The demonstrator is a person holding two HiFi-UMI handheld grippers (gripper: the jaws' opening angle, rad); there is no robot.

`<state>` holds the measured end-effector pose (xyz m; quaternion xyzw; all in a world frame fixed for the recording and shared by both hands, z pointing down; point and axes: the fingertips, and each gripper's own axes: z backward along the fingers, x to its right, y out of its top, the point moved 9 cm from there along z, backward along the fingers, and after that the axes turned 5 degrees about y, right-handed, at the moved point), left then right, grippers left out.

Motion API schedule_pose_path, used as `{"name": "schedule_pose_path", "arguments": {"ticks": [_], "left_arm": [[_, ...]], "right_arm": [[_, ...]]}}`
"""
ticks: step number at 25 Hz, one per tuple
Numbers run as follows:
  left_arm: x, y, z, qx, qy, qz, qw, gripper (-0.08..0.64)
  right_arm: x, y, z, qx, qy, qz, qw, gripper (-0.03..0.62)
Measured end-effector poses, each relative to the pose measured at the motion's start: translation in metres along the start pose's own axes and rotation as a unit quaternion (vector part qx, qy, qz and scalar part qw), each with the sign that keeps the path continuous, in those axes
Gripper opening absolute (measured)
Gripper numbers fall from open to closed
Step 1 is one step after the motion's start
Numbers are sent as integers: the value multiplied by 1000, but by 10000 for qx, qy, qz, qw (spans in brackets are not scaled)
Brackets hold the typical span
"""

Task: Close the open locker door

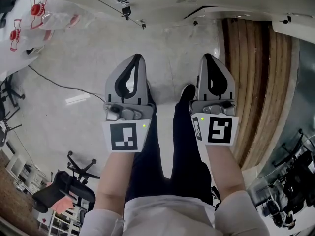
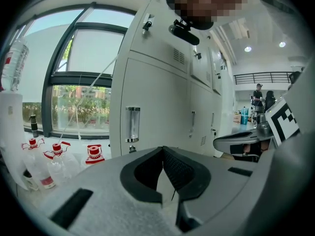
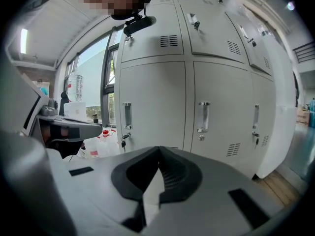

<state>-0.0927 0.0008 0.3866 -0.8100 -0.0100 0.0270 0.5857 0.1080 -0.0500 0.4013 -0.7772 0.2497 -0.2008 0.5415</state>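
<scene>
A row of grey lockers (image 3: 197,97) with upright handles (image 3: 203,117) fills the right gripper view. Its rightmost tall door (image 3: 275,112) seems to stand out from the row at an angle, though the wide lens makes this hard to judge. The left gripper view shows the same lockers (image 2: 157,102) from the side. In the head view both grippers point down at the pale floor, side by side above the person's legs. The left gripper (image 1: 134,65) (image 2: 165,154) is shut and holds nothing. So is the right gripper (image 1: 210,63) (image 3: 158,154). Neither touches a locker.
Clear bottles with red caps (image 2: 56,156) stand by a window (image 2: 78,97) left of the lockers. A black office chair (image 1: 61,186) is at the lower left, a cable (image 1: 54,82) crosses the floor, and wooden boards (image 1: 261,82) run along the right. A person (image 2: 257,95) stands far off.
</scene>
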Motion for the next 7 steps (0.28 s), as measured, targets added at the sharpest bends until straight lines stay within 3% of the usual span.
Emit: {"name": "schedule_pose_path", "arguments": {"ticks": [7], "left_arm": [[0, 9, -3, 33, 16, 31, 10000, 7]], "right_arm": [[-1, 9, 1, 23, -13, -27, 10000, 12]]}}
